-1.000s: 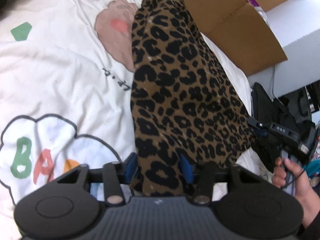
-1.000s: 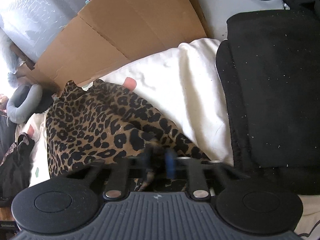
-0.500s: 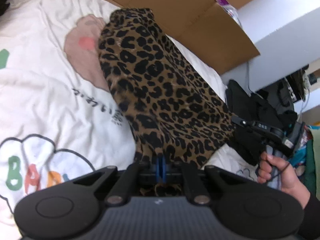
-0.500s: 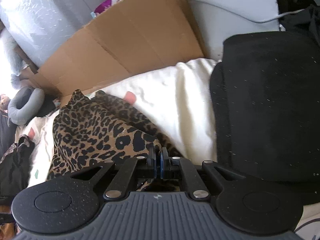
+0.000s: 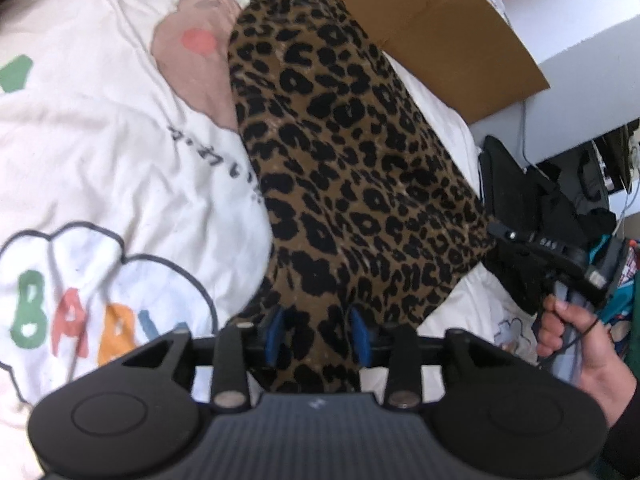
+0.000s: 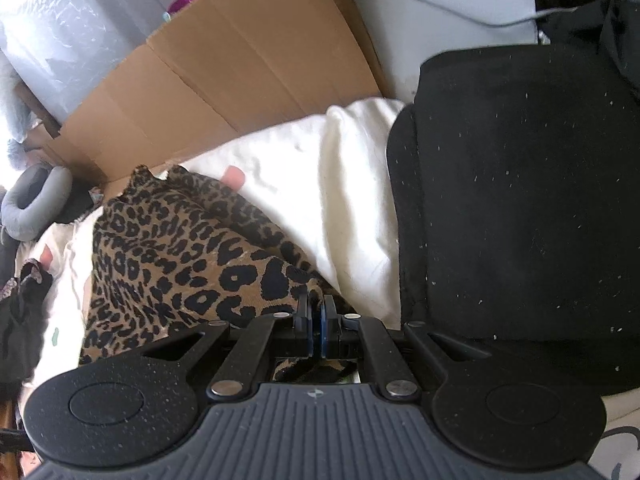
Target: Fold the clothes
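A leopard-print garment (image 5: 344,168) lies folded on a white printed bedsheet (image 5: 100,152). My left gripper (image 5: 318,334) is open, its blue pads apart on either side of the garment's near edge. My right gripper (image 6: 315,320) is shut on a corner of the leopard-print garment (image 6: 180,264). In the left wrist view the right gripper (image 5: 496,230) sits at the garment's right corner, held by a hand (image 5: 576,344).
A brown cardboard sheet (image 6: 224,92) stands behind the bed. A black folded cloth (image 6: 520,208) lies right of the garment. A grey neck pillow (image 6: 34,204) and dark clothes (image 6: 20,312) lie at the far left. Dark clutter (image 5: 568,188) sits beside the bed.
My left gripper was shut on the garment's near edge half a second ago and has opened. My right gripper stays shut on its corner.
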A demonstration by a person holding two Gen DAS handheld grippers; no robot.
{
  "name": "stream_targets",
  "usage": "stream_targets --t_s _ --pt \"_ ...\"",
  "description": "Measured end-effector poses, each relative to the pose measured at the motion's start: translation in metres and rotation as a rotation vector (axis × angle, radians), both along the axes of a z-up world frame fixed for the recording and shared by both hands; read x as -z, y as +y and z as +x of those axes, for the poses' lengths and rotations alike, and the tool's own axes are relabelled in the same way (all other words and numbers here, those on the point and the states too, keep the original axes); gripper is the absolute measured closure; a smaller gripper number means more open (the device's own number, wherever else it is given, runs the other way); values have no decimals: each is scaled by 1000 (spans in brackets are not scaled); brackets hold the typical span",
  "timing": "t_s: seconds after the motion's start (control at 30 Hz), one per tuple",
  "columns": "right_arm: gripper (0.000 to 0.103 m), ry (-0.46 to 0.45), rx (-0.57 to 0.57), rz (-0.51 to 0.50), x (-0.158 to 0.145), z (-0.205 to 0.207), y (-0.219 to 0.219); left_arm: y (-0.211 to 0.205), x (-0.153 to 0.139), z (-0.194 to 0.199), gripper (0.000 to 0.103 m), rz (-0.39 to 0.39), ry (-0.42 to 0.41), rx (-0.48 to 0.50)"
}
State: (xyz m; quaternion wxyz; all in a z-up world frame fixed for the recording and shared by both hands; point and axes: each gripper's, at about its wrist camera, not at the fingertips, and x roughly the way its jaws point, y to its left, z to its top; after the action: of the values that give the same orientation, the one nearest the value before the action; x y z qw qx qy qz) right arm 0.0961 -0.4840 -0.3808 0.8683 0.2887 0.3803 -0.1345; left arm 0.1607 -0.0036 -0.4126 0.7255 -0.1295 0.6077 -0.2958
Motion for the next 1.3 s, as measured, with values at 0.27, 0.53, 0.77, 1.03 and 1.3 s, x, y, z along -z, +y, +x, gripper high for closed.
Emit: stream_targets --t_s 0.27,0.53,0.77,1.03,1.3 --pt "101 -9 18 -16 -9 -11 -2 -1 5 0 100 22 -29 70" --pt "101 42 12 -45 9 -7 -2 5 1 0 95 20 -19 108" --pt "100 71 -15 -89 12 -9 0 37 -8 0 87 33 -29 58" --pt "101 62 -29 -115 -1 -12 2 51 8 -3 75 96 -64 66" --pt "101 81 -33 -114 3 -10 3 33 19 -5 72 113 -137 147"
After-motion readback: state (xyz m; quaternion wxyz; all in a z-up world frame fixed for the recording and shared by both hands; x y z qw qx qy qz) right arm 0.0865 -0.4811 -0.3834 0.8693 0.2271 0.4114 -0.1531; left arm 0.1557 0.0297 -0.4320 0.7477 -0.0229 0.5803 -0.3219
